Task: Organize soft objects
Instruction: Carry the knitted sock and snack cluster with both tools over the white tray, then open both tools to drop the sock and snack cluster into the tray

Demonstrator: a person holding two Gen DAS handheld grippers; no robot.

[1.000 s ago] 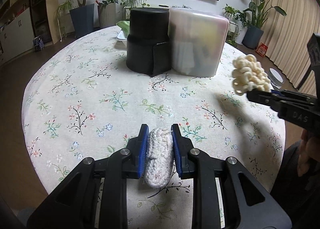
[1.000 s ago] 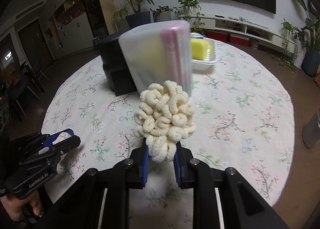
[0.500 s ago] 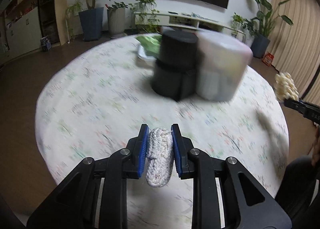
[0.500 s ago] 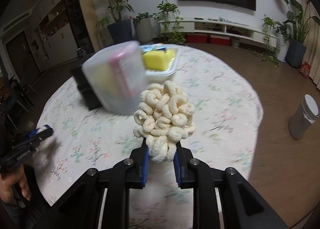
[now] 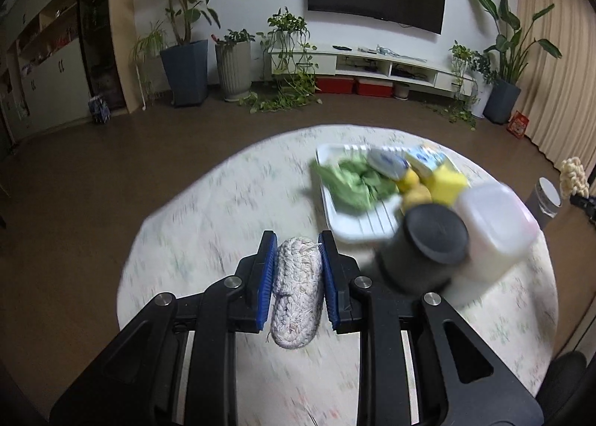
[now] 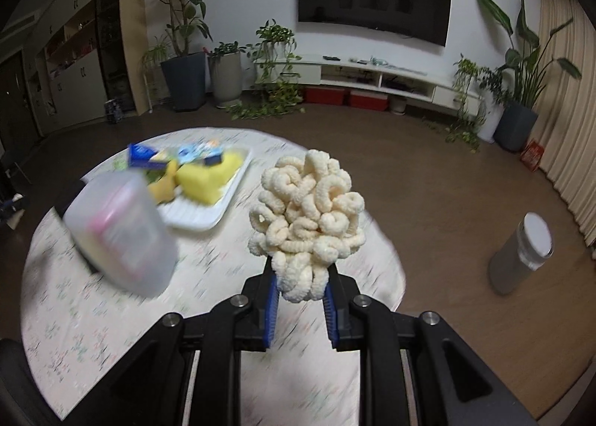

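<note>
Braided rope coaster point(image 5: 296, 290) is clamped in the left gripper point(image 5: 297, 279), cream loopy chenille puff point(image 6: 307, 217) is clamped in the right gripper point(image 6: 300, 293), both above the round table point(image 6: 111, 314).

Right gripper point(image 6: 300, 293) clamped on cream looped chenille puff point(image 6: 307, 219), held above floral-clothed round table point(image 6: 111, 314); frosted plastic container point(image 6: 121, 236) at left.

Black canister point(image 5: 424, 243), translucent tub point(image 5: 491, 228) and tray point(image 5: 350, 228) crowd the table's point(image 5: 208, 239) right.
</note>
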